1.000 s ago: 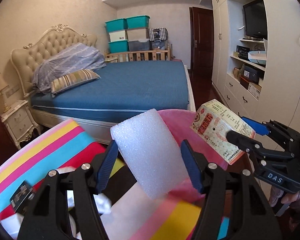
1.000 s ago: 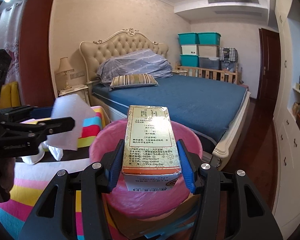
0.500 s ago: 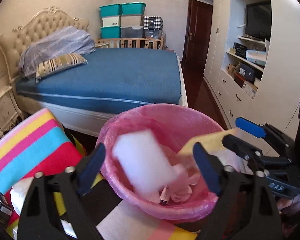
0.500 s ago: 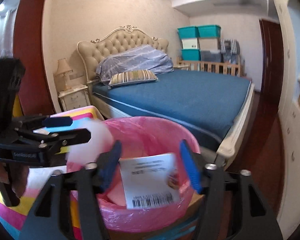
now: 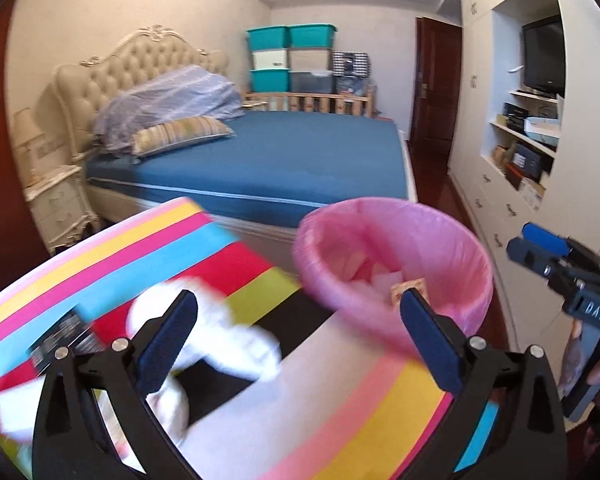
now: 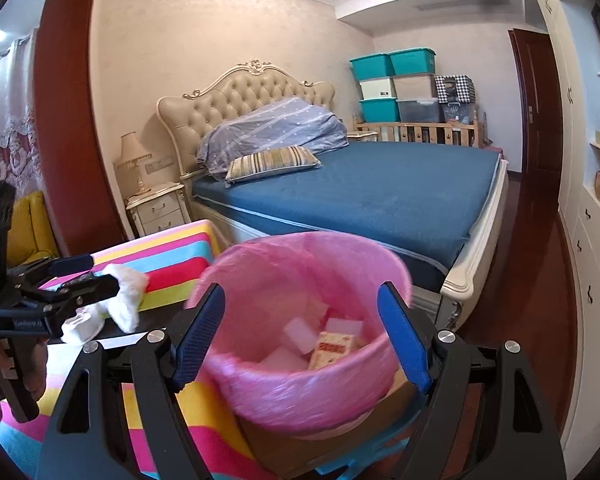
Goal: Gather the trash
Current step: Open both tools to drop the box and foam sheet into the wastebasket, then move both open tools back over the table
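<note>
Right wrist view: right gripper [image 6: 300,336] is hovering over the pink bin [image 6: 384,396], fingers apart, empty; carton [image 6: 334,350] is lying inside, long axis tilted toward the rim. Left gripper [image 5: 298,336] is opening, empty, above crumpled tissue [image 5: 236,344] on the striped desk [image 5: 340,420]. Risk: soft tissue slipping from wide fingers

A: What's in the bkgd?
B: Bed [image 6: 380,188] w/ blue sheet mid-frame, tufted cream headboard [image 6: 240,96] upper centre. Striped pillow [image 6: 272,162] lies in front of a bundled blue-grey duvet [image 6: 276,132].
A: Left side?
B: Cream nightstand [image 6: 156,208] w/ a lamp [image 6: 130,156] on top.
A: Far wall?
B: Stacked teal & clear storage bins [image 6: 396,84] upper right, dark wood door [image 6: 536,104] just right of them. White built-in cabinet [image 5: 496,184] far right, TV [image 5: 542,56] in its niche.
</note>
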### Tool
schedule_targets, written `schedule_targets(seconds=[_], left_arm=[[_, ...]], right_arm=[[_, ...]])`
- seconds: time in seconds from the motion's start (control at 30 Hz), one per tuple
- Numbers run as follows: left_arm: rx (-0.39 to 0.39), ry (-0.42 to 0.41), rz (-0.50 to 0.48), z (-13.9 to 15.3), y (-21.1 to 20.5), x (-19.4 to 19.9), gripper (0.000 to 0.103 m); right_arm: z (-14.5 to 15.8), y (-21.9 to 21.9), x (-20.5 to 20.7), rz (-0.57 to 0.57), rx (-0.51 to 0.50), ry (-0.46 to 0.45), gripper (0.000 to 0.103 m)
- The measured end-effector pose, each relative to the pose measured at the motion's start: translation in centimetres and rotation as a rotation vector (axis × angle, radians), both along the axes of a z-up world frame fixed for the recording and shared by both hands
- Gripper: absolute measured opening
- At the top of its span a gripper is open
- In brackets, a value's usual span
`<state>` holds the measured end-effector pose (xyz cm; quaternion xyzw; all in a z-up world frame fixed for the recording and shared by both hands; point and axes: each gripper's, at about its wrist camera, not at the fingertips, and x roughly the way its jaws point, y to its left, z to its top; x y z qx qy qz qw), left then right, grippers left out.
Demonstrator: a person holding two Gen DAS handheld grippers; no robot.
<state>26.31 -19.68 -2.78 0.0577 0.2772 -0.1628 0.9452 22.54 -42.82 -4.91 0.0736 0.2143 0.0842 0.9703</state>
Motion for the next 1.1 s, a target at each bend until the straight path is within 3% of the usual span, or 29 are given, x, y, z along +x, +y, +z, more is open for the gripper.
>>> schedule_targets(seconds=[0.23, 0.57, 0.93, 1.1], left_arm=[[0.037, -0.014, 0.098, -0.2, 6.1, -6.4, 0.098], [0.073, -0.084, 0.24, 0.0, 15.3, -14.9, 0.098], [0.163, -0.102, 0.573, -0.5, 29.4, -20.4, 0.098], [0.139, -0.092, 0.699, -0.3, 35.1, -22.2, 0.098]], right_arm=[[0.0, 7.6, -2.8, 0.096, -0.012, 0.026, 0.081], [-1.2, 19.0, -4.8, 0.281, -0.093, 0.075, 0.081], [-1.2, 30.3, -7.0, 0.467, -0.147, 0.101, 0.081], [-0.1, 35.6, -7.9, 0.562, -0.145, 0.084, 0.081]])
